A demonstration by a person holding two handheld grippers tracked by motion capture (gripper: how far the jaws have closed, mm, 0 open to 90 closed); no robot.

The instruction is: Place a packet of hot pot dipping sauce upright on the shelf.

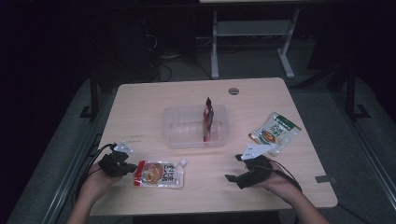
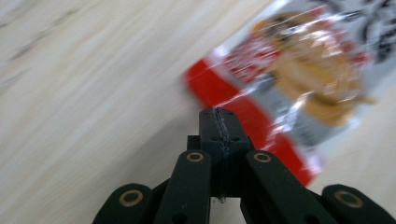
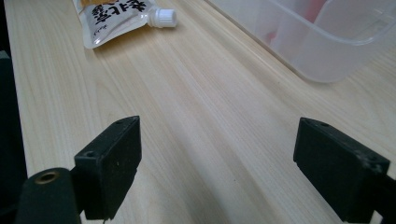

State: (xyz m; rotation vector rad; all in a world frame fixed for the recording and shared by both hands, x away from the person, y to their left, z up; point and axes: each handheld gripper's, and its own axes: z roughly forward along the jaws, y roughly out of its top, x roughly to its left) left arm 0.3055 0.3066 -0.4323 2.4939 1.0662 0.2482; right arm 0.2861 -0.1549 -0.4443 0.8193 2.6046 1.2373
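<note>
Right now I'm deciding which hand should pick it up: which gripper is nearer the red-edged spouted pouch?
Left. The left gripper, jaws shut, sits at the red end of the spouted pouch. The right gripper, jaws open, is farther off past the pouch's capped end.

1. A spouted pouch (image 1: pixel 159 174) is lying flat on the table (image 1: pixel 140 107), near its front edge and left of the middle.
2. The left gripper (image 1: pixel 131 167) is sitting just left of that pouch, its closed tips touching the pouch's left end.
3. A tub (image 1: pixel 173 126) is standing behind the pouch, at the table's middle.
4. A sachet (image 1: pixel 208 119) is standing upright in the tub, toward its right side.
5. A second packet (image 1: pixel 274 132) is lying to the right of the tub, well apart from the spouted pouch.
6. The right gripper (image 1: pixel 229 178) is resting in front of that packet, right of the spouted pouch, pointing left.
</note>
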